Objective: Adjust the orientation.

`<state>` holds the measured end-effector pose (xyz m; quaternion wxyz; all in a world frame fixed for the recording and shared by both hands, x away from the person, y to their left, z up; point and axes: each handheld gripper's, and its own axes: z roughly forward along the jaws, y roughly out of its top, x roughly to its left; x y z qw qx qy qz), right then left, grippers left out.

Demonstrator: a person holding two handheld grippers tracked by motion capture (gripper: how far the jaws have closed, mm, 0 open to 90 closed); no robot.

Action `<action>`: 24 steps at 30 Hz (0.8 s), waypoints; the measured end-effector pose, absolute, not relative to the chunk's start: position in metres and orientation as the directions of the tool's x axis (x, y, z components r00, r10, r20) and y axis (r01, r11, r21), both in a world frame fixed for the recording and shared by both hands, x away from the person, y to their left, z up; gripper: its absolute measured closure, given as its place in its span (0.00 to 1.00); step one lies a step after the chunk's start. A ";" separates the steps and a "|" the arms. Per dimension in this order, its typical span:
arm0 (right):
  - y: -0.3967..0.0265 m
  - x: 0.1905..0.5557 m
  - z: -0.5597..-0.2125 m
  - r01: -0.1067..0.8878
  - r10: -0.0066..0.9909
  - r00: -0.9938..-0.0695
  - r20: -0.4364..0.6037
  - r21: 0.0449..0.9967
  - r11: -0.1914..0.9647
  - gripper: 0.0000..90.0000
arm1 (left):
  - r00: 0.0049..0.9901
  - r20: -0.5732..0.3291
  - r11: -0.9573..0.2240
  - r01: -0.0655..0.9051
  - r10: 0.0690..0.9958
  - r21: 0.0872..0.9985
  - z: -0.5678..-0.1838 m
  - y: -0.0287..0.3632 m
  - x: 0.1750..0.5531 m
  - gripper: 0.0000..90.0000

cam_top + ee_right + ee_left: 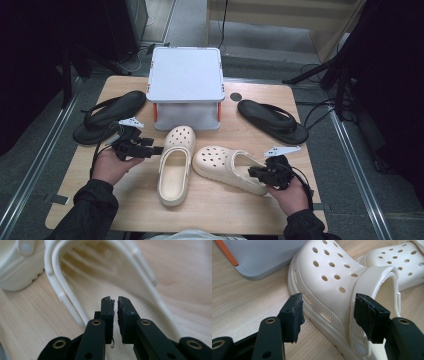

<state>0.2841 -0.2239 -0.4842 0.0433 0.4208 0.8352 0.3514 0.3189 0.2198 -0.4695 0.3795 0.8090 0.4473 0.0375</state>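
Two cream perforated clogs lie mid-table. The left clog [174,170] [329,272] points its toe toward the box. The right clog [225,162] [100,272] lies crosswise with its toe to the left. My left gripper [155,149] [328,312] is open, its jaws wide apart on either side of the left clog's side wall and strap hinge, and the pads are not pressing. My right gripper [252,172] [115,302] hovers over the right clog's heel opening. Its pads stand a narrow slit apart with nothing between them.
A grey lidded box [186,75] [262,255] with orange latches stands at the back centre of the wooden table [215,210]. One black flip-flop [107,115] lies at the left and another [272,120] at the right. The table's front edge is close to the person's sleeves.
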 end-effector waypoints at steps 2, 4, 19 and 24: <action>-0.226 0.285 -0.481 0.662 0.736 -0.641 0.217 0.641 0.388 0.89 | 0.597 -0.279 -0.312 0.695 0.752 0.647 -0.470 0.220 0.319 0.45; -0.231 0.288 -0.475 0.638 0.742 -0.637 0.207 0.682 0.358 0.82 | 0.595 -0.274 -0.313 0.695 0.756 0.647 -0.470 0.220 0.317 0.45; -0.217 0.316 -0.476 0.607 0.722 -0.665 0.191 0.701 0.374 0.62 | 0.564 -0.280 -0.288 0.714 0.777 0.639 -0.473 0.232 0.301 0.45; -0.207 0.323 -0.479 0.593 0.704 -0.690 0.167 0.688 0.419 0.60 | 0.550 -0.283 -0.275 0.721 0.786 0.636 -0.473 0.236 0.294 0.45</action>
